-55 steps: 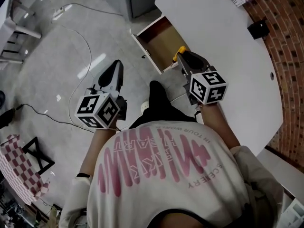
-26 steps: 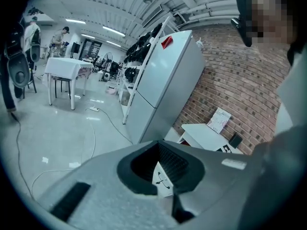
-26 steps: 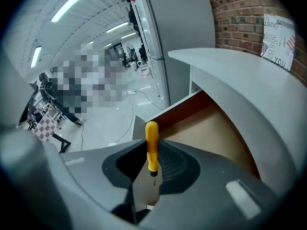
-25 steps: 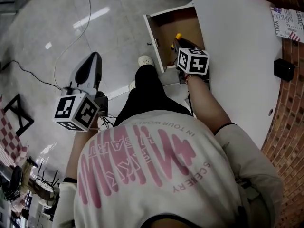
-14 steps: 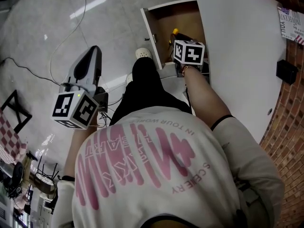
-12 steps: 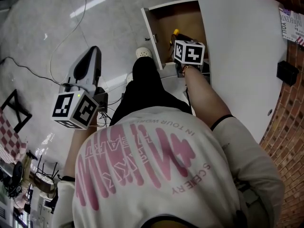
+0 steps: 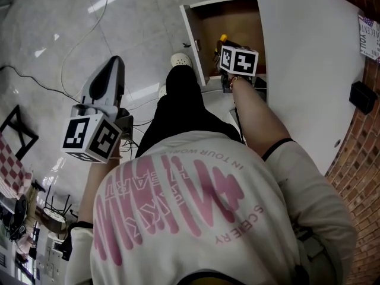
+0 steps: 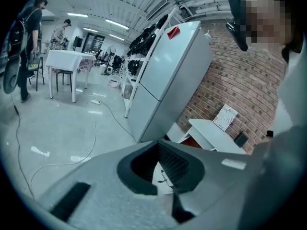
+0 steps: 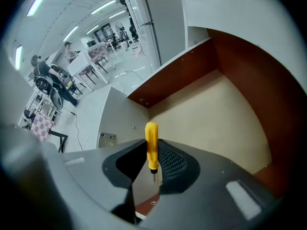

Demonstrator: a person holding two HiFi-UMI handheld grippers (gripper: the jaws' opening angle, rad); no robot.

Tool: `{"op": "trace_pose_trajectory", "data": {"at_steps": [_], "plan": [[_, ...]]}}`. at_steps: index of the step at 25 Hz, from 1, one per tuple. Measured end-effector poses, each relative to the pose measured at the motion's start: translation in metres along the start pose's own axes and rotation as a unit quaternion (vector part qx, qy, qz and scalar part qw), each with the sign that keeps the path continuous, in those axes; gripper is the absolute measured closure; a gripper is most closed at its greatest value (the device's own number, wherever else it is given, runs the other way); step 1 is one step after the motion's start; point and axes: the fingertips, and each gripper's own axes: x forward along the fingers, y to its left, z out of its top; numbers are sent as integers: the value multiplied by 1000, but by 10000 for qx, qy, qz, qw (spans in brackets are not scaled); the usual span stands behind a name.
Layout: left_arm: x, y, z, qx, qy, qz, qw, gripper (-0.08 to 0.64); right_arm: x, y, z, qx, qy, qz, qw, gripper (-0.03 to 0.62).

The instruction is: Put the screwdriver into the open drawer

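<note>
A yellow-handled screwdriver point(image 9: 152, 145) stands upright between the jaws of my right gripper point(image 9: 152, 170), which is shut on it at the shaft end, handle away from me. In the head view the right gripper point(image 7: 229, 45) hangs steeply down over the open drawer point(image 7: 193, 31), and the screwdriver's handle point(image 7: 223, 38) peeks out past the marker cube. The drawer's pale floor point(image 9: 216, 104) lies bare below the jaws. My left gripper point(image 7: 114, 65) hangs out over the floor, left of the person's leg, shut with nothing in it point(image 8: 165, 189).
The white table top point(image 7: 303, 58) covers the drawer's right part and bears a black box point(image 7: 361, 97) and a booklet point(image 7: 369, 37). A cable point(image 7: 77, 46) runs across the glossy floor. A white fridge point(image 8: 168, 75) stands ahead of the left gripper. A shoe point(image 7: 180, 59) is beside the drawer front.
My right gripper has sunk toward the drawer with the screwdriver still in it and tipped more steeply down. The left gripper has dropped a little.
</note>
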Motion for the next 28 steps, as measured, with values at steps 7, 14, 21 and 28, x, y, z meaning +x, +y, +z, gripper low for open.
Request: {"op": "trace_pose_trajectory", "data": {"at_steps": [7, 14, 21, 28], "plan": [[2, 9, -5, -25, 73, 78, 9999, 557, 17, -1, -6, -97, 166, -62, 9998, 507], [-2, 15, -12, -67, 103, 186, 9998, 557, 27, -8, -18, -58, 328, -147, 9993, 506], [0, 13, -16, -103, 134, 197, 9997, 557, 33, -6, -14, -161, 382, -65, 9991, 506], [1, 17, -18, -138, 146, 243, 9995, 557, 40, -6, -21, -167, 522, -109, 9984, 506]]}}
